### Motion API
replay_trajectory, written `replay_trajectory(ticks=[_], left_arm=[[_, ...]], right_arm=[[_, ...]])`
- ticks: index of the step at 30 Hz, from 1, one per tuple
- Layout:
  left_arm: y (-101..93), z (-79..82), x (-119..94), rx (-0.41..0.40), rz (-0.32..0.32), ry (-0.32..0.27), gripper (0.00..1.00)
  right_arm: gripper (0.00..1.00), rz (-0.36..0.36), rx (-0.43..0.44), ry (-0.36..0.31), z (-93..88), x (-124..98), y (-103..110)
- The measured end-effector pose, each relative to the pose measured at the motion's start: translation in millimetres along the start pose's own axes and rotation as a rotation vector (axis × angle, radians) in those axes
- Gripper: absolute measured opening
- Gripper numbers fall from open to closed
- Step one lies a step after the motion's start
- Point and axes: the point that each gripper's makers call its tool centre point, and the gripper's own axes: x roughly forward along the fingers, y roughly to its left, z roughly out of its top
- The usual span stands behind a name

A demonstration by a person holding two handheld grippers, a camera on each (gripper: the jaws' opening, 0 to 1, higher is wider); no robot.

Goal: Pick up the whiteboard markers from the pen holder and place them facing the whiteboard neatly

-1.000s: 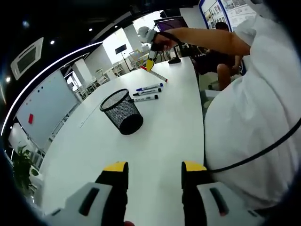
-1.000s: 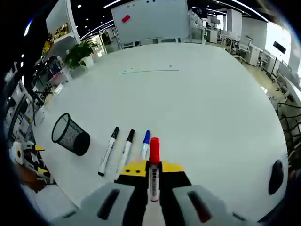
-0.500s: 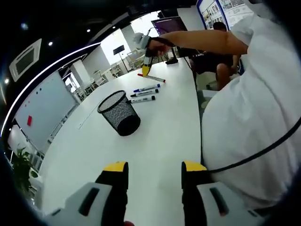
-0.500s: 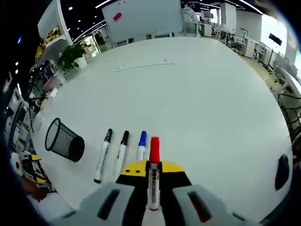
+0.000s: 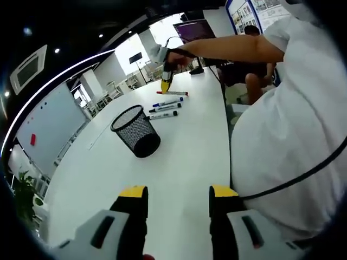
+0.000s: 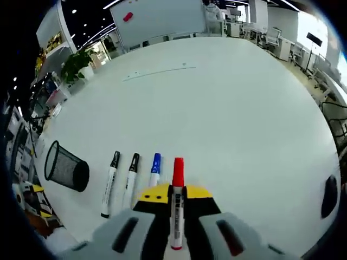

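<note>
Right gripper view: the red marker [image 6: 177, 203] lies lengthwise between the jaws of your right gripper [image 6: 175, 193], which are clamped on its white barrel, with the red cap pointing forward toward the whiteboard [image 6: 162, 15] at the far end of the white table [image 6: 244, 119]. Just to its left lie three markers in a row on the table: the blue marker [image 6: 155, 169] nearest, then two black markers [image 6: 132, 171] [image 6: 110, 183], caps toward the whiteboard and barrels roughly parallel. The mesh pen holder [image 6: 66, 167] lies on its side farther left, apart from the row. To finish this step well, lower the red marker until the barrel rests flat on the table just beside the blue one, parallel to it and with the cap level with the other caps; only then spread the jaws, and lift straight up so the round barrel does not roll or knock its neighbour.

Left gripper view: the same row [image 5: 166, 106] appears beyond the pen holder [image 5: 135, 130], with your right gripper [image 5: 165, 85] just above the table over the red marker [image 5: 174, 93], which seems nearly down. Your left gripper [image 5: 178, 192] hangs above bare table near you, jaws apart and holding nothing; keep it there, clear of the row.
</note>
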Motion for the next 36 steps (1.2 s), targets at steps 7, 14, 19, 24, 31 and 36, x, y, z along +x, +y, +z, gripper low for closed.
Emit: replay_trajectory(ticks=[7,14,19,24,31,36], left_arm=[[-1.3,-0.8,1.1,0.001,-0.003,0.004,0.47],[-0.5,-2.3,1.7,0.0,-0.002,0.008,0.47],[-0.6,-2.2,1.9,-0.002,-0.003,0.005,0.47],[0.2,-4.2,2.0,-0.004,-0.002,0.01,0.47],[0.3,-5.1,2.7,-0.007,-0.002,0.012,0.47],[2.0,-5.4,1.8,-0.009,0.004,0.012,0.47]], right_arm=[[0.08,-0.008,-0.004,0.004,0.7,1.9,-0.9],[0.08,-0.015,-0.004,0.009,3.3,7.9,-3.0],[0.08,-0.02,-0.003,0.015,5.2,12.8,-4.6],[0.08,-0.024,-0.004,0.018,6.7,16.8,-6.4],[0.08,-0.03,-0.009,0.021,8.9,22.7,-7.6],[0.08,-0.036,-0.022,0.024,9.0,27.0,-8.8]])
